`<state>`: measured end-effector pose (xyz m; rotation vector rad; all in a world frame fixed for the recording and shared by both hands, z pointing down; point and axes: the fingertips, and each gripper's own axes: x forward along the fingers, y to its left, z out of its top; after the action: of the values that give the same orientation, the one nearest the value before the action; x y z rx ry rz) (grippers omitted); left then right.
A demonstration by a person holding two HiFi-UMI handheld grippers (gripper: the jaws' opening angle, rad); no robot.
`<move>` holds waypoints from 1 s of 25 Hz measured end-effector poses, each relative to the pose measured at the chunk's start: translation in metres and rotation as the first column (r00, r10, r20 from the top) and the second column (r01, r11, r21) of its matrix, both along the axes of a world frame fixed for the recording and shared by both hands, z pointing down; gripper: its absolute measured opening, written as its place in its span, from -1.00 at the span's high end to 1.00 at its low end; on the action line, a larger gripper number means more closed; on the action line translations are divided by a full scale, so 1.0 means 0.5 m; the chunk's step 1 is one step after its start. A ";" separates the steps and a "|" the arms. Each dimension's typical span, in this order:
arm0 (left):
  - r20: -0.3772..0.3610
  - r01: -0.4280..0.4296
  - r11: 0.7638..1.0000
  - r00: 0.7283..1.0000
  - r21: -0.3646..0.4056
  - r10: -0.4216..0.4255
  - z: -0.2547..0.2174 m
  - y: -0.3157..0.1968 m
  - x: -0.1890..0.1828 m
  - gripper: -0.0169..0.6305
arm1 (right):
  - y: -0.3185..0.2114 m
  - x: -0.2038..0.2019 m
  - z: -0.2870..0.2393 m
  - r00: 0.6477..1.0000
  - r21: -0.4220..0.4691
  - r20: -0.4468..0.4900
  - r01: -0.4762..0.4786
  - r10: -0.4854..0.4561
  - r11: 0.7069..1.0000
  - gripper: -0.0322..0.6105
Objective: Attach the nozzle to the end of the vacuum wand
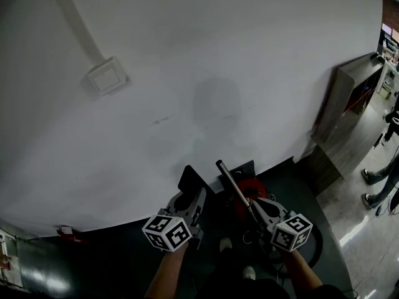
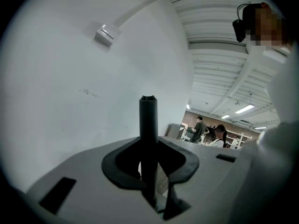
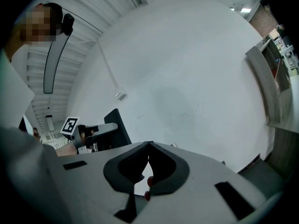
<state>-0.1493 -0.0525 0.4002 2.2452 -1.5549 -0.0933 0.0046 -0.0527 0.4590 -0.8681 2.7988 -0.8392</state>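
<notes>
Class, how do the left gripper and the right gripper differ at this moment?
The left gripper grips the dark nozzle; the right gripper shows nothing between its jaws. The left gripper's jaws stand apart; the right gripper's tips touch. Both face the white wall.

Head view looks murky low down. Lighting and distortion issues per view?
Head view: wall bright and even with a faint shadow patch, floor underexposed, glare streak at right. Left gripper view: strong fisheye, black corners, nozzle a featureless silhouette. Right gripper view: same vignetting, cabinet bowed along the edge.
</notes>
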 end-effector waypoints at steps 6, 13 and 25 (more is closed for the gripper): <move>-0.015 -0.026 1.000 1.000 0.008 0.026 0.013 -0.084 -0.049 0.69 | -0.064 -0.053 0.019 0.999 -0.014 -0.026 -0.021 0.020 1.000 0.84; -0.047 -0.052 0.999 0.998 0.012 0.053 0.038 -0.171 -0.096 0.68 | -0.127 -0.104 0.044 0.997 -0.035 -0.058 -0.058 0.056 0.998 0.84; -0.079 -0.080 0.996 0.994 0.023 0.082 0.020 -0.230 -0.140 0.68 | -0.189 -0.164 0.083 0.981 -0.024 -0.175 -0.085 0.080 0.996 0.84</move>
<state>-0.2194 -0.1675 0.4103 2.2876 -1.4257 -0.1736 -0.0774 -0.1472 0.5007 -1.1057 2.8790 -0.8347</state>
